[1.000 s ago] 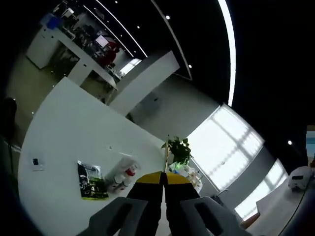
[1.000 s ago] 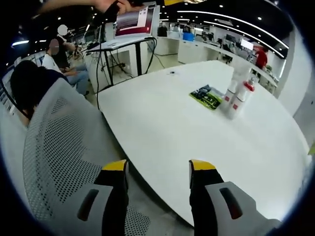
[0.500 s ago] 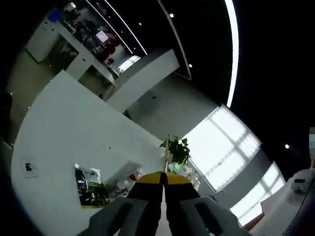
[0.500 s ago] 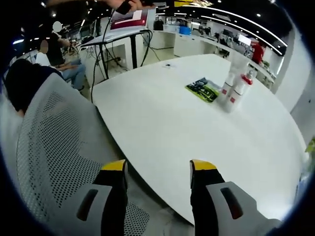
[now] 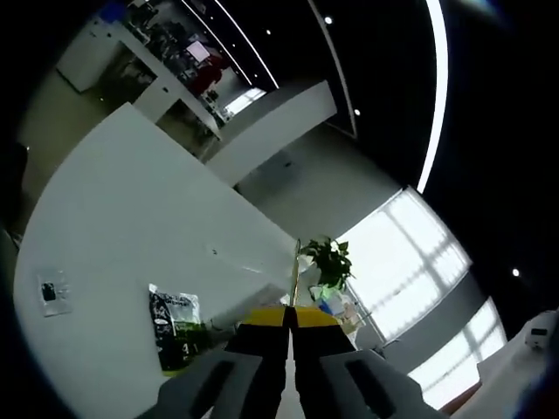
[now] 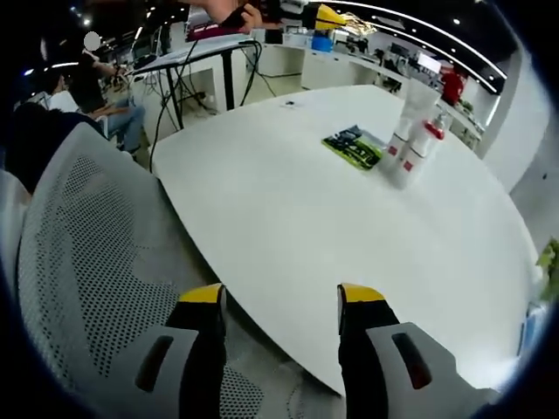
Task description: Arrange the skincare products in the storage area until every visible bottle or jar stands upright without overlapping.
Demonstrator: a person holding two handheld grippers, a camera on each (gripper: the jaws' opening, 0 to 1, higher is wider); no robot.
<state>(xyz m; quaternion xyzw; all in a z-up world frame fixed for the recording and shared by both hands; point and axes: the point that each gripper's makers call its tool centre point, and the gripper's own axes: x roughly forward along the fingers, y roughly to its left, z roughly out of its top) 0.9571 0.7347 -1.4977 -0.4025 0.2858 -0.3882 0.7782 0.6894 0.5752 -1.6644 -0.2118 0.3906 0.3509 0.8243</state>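
A cluster of white bottles, some with red caps, stands upright on the far part of the round white table. A green and black packet lies flat just left of them. My right gripper hangs open over the table's near edge, far from the bottles, with nothing between its fingers. My left gripper is shut, its yellow tips pressed together with nothing in them, held high above the table. The packet lies just left of its jaws, with a white bottle partly hidden behind them.
A grey mesh chair back stands at the table's near left. A potted plant and a small card are on the table. Desks, cables and seated people fill the far left. A hand with a yellow-tipped tool shows at the top edge.
Both cameras have drifted a little. In the left gripper view the bottles have slid behind the shut jaws. Nothing on the table has moved, and neither gripper has changed state.
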